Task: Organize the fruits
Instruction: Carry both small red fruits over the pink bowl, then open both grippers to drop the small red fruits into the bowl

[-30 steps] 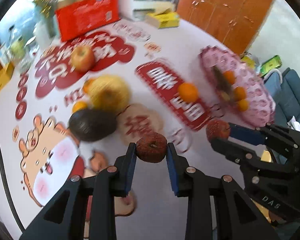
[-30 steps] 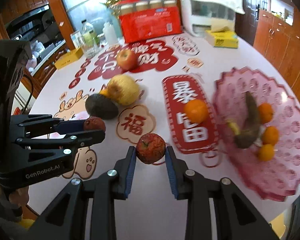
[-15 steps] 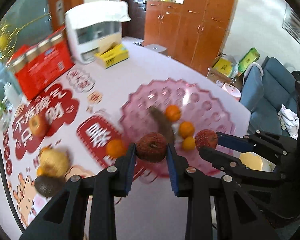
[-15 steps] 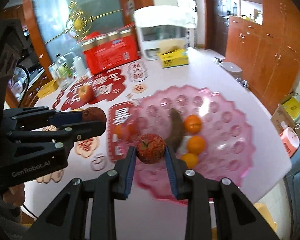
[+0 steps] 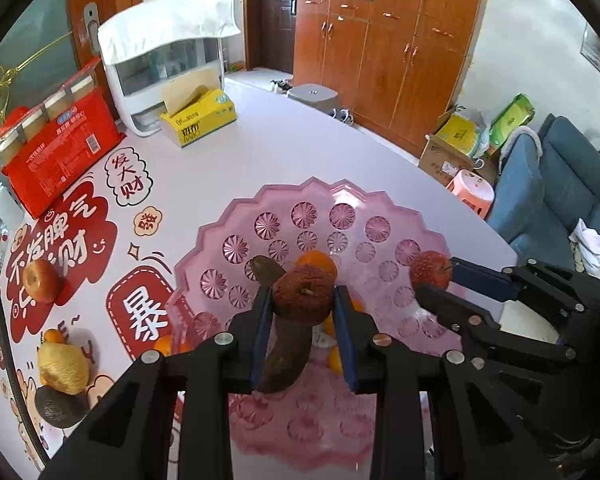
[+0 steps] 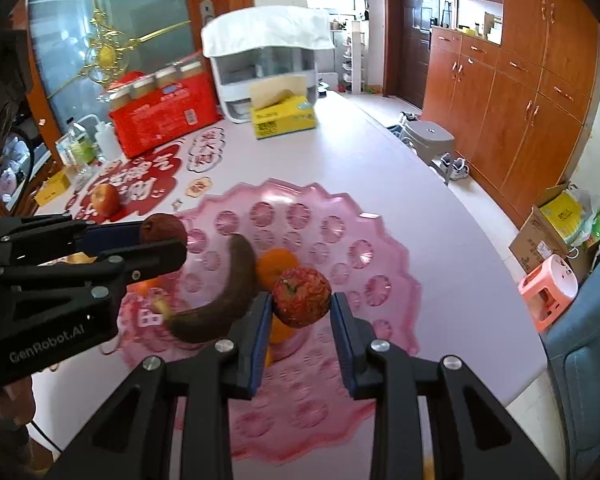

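Wooden cupboards are lining the room behind the white bench while I am holding a wrinkled apple [image 5: 303,292] in my left fingers [image 5: 302,312] and a red apple [image 6: 302,297] in my right fingers [image 6: 300,312], both hovering directly above the pink tray [image 5: 380,220], its dark banana [image 6: 224,292] lying lengthwise beneath them.

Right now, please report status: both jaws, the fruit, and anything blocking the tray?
Left gripper shut on brown shrivelled apple. Right gripper shut on red shrivelled apple. Both over pink tray. Tray middle taken: blackened banana, oranges.
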`<state>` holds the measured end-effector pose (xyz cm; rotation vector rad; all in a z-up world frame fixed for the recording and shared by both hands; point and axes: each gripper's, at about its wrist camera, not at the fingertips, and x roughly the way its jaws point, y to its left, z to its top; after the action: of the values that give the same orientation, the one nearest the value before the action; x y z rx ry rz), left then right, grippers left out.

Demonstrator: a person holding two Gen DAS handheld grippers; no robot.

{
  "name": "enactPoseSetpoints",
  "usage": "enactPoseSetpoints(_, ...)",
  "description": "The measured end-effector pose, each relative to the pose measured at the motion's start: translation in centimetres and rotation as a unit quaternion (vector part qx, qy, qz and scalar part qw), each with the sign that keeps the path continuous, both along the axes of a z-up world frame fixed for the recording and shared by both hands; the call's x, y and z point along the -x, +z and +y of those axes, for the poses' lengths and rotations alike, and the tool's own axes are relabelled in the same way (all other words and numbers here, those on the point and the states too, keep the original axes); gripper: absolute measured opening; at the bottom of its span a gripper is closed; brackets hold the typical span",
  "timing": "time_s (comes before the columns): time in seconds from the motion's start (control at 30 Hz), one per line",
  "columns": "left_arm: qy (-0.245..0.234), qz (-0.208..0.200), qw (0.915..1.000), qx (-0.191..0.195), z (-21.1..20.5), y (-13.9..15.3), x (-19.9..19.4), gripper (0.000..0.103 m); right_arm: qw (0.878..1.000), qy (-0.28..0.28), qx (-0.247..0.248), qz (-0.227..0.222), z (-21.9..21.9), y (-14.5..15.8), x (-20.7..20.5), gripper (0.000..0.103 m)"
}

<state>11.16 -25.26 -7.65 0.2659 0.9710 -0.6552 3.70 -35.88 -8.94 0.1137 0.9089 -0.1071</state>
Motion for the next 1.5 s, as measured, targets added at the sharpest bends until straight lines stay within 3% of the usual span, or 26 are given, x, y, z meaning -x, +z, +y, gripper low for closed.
enactPoseSetpoints(0.4, 0.013, 0.04, 0.9981, -0.045, -2.6, -5.6, -1.4, 0.029, 0.999, -0.001, -0.003, 0.048, -2.3, -3.9, -1.4, 0.03)
enactPoseSetpoints(0.93, 0.02, 0.063, 0.9955, -0.068, -2.6, -8.1, -1.9, 0.031, 0.996, 0.011, -0.004, 0.085, -2.3, -6.2, -2.5, 0.031)
enactPoseSetpoints(1.03, 0.02, 0.058, 0.9957, -0.07, -2.5, -8.0, -1.7, 0.048, 0.996, 0.014, -0.005, 0.09, -2.1, -6.4, -2.5, 0.031)
enactPoseSetpoints(1.07, 0.022, 0.054, 0.9959, -0.07, -2.4, -7.9, -1.5, 0.059, 0.996, 0.015, -0.01, 0.093, -2.0, -6.5, -2.5, 0.031)
enactPoseSetpoints(1.2, 0.029, 0.044, 0.9961, -0.071, -1.9, -7.5, -1.4, 0.072, 0.995, 0.014, -0.016, 0.096, -1.9, -6.5, -2.3, 0.032)
enactPoseSetpoints(1.3, 0.039, 0.042, 0.996, -0.068, -1.2, -7.3, -1.2, 0.079, 0.995, 0.011, -0.022, 0.097, -2.0, -6.5, -2.1, 0.036)
enactPoseSetpoints(1.5, 0.047, 0.044, 0.9956, -0.068, 0.0, -7.0, -0.5, 0.079, 0.995, 0.005, -0.028, 0.094, -1.7, -6.1, -1.7, 0.038)
